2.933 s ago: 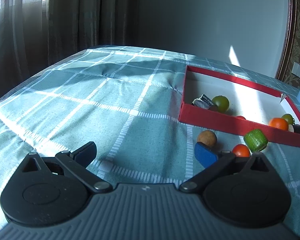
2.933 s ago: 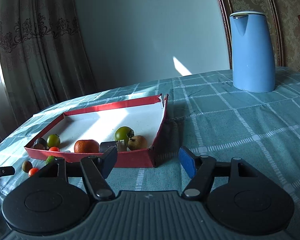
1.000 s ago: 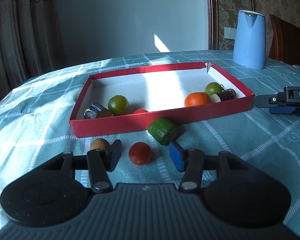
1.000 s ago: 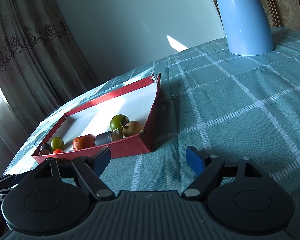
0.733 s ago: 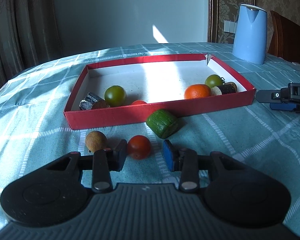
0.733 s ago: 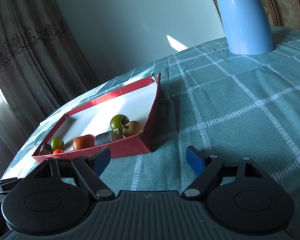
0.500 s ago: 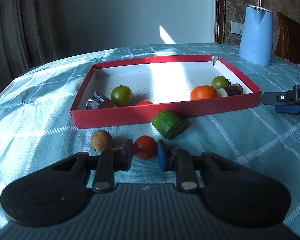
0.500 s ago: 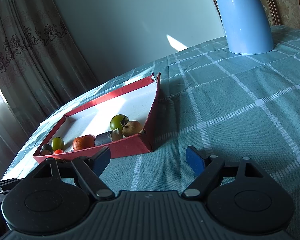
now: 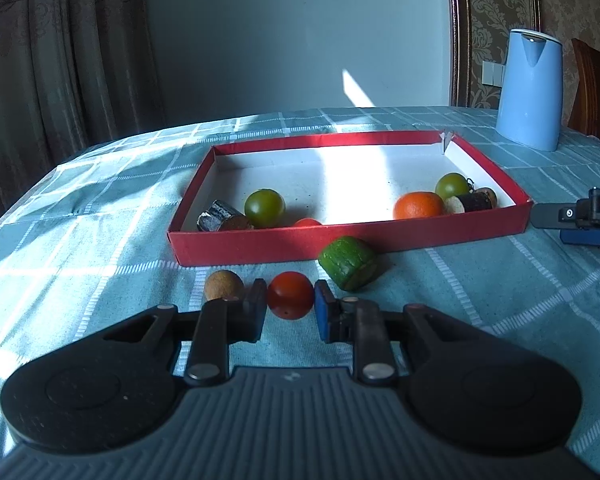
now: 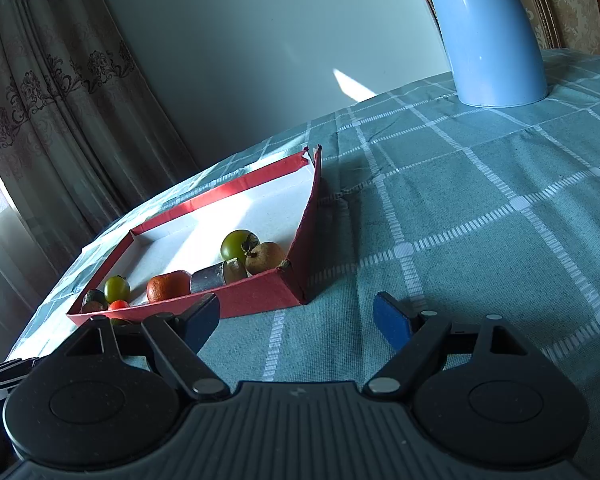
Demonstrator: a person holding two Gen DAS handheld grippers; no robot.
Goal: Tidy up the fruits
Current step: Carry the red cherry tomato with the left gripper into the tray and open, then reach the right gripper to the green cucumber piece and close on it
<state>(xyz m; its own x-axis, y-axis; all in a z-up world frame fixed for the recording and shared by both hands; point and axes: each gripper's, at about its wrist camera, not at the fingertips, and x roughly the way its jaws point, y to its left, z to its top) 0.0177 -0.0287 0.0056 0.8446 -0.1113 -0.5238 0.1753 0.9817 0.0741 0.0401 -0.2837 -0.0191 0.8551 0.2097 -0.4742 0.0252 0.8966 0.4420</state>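
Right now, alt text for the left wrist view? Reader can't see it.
The left gripper has its two fingers closed on a red tomato on a teal checked tablecloth. A brown round fruit and a green cucumber chunk lie beside it, in front of a red tray holding more fruit; a blue kettle stands far right.

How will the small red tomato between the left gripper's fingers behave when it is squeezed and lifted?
The red tomato is round and glossy, so it may slip or roll out. It looks soft-skinned, so a hard squeeze from the left gripper could bruise it. It is probably light.
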